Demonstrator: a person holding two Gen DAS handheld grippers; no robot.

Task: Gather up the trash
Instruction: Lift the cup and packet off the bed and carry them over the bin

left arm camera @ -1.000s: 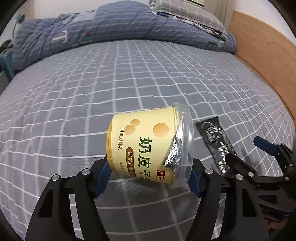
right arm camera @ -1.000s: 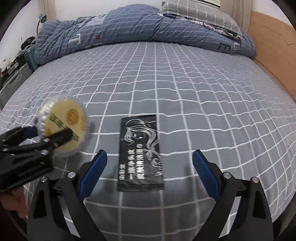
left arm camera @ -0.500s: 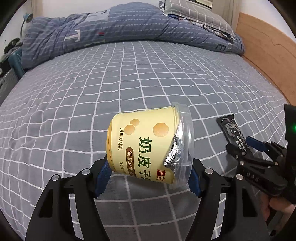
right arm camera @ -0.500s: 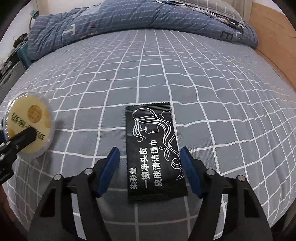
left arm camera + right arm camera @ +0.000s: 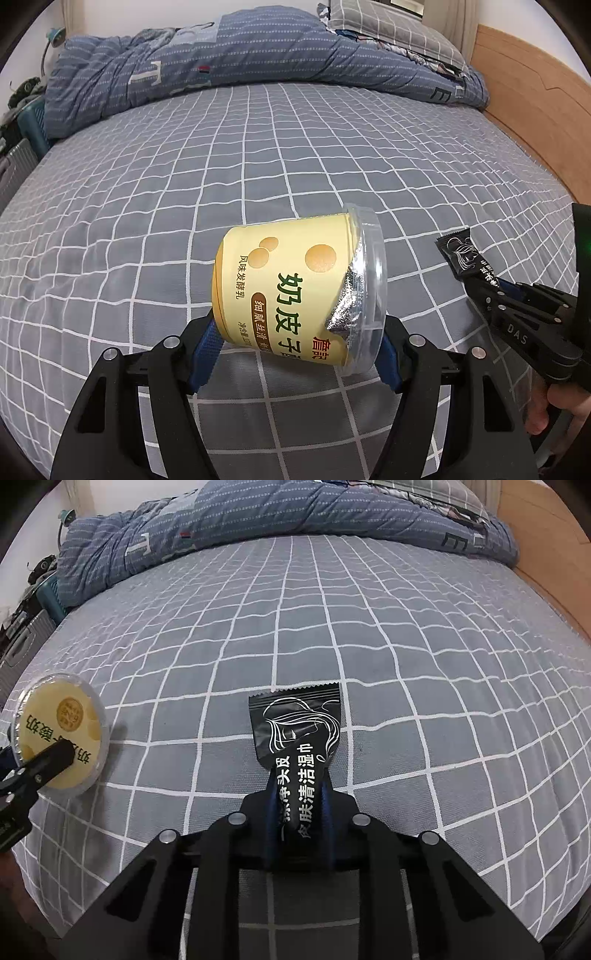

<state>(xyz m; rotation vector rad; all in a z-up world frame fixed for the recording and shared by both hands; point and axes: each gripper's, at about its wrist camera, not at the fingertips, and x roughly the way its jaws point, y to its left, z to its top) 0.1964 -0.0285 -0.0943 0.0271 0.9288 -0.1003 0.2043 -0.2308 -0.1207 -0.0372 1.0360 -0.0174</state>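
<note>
L gripper (image 5: 297,349): we see it pinching the yellow yogurt cup (image 5: 291,299) end to end, one blue pad on the base, the other on the clear lid; cup lies sideways in the grip, w/ a torn foil flap sticking out at the lid end.
Cup location: in the L gripper, over the near part of the bed (image 5: 258,166), toward its left side; from the right wrist view we see its round lid face (image 5: 61,738) at far left, w/ one black finger across it.
R gripper (image 5: 300,805): jaws closing, w/ the black wet-wipe sachet (image 5: 297,734) between them; blue pads already press both sides & the sachet's near part is squeezed narrow, its far end fanning out w/ a serrated edge.
Sachet location: in the R gripper at the near part of the bed, right of the cup; we can't tell if the far end touches the sheet. Left wrist view shows it (image 5: 461,254) poking out of the R gripper's tip.
Bed: grey sheet w/ white grid.
Far edge of bed: rumpled blue quilt (image 5: 221,55) & a grey checked pillow (image 5: 388,26).
Right edge of bed: wooden side board (image 5: 535,110).
Hand (image 5: 565,406): we see fingers under the R gripper's handle, bottom right.
</note>
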